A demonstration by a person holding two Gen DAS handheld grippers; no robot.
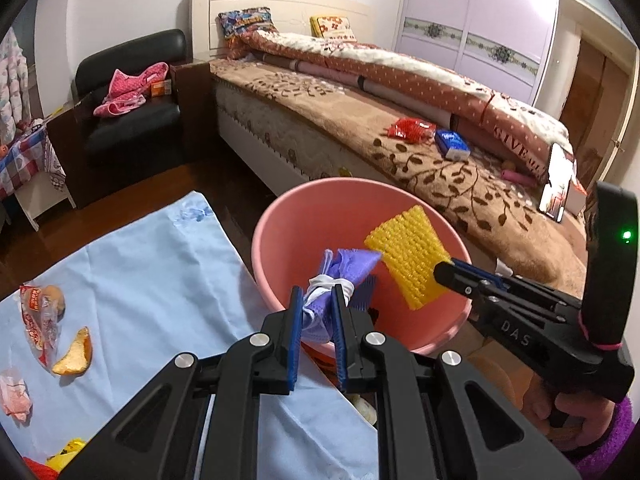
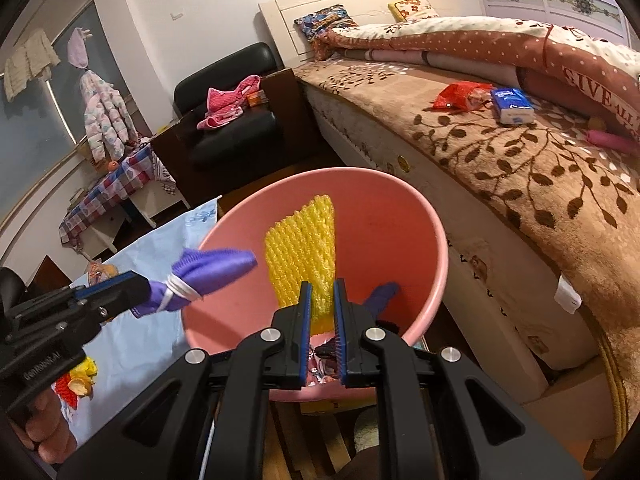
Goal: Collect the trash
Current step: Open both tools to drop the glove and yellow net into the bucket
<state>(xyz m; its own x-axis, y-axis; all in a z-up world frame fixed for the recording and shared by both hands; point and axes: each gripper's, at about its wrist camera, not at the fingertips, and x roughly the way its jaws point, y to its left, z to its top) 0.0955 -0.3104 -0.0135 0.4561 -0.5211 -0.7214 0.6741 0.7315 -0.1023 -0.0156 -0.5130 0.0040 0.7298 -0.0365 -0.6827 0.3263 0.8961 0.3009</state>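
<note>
Over the pink basin point(image 1: 280, 240), the left hand-held gripper point(image 1: 316, 300) pinches a purple bundle point(image 1: 344, 268); the right hand-held gripper point(image 2: 322, 300) pinches yellow foam netting point(image 2: 304, 248).

Trash held over pink bin point(image 1: 280, 216).
Purple mask point(image 1: 340, 268), crumpled with white straps, pinched in left claw point(image 1: 316, 308); yellow foam net point(image 1: 412, 256), flat and tilted, pinched in right claw point(image 2: 322, 300), both above bin's opening.

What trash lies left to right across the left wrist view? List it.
pink wrapper → bread bag → orange peel → purple mask in the left gripper → yellow foam net in the right gripper
</note>
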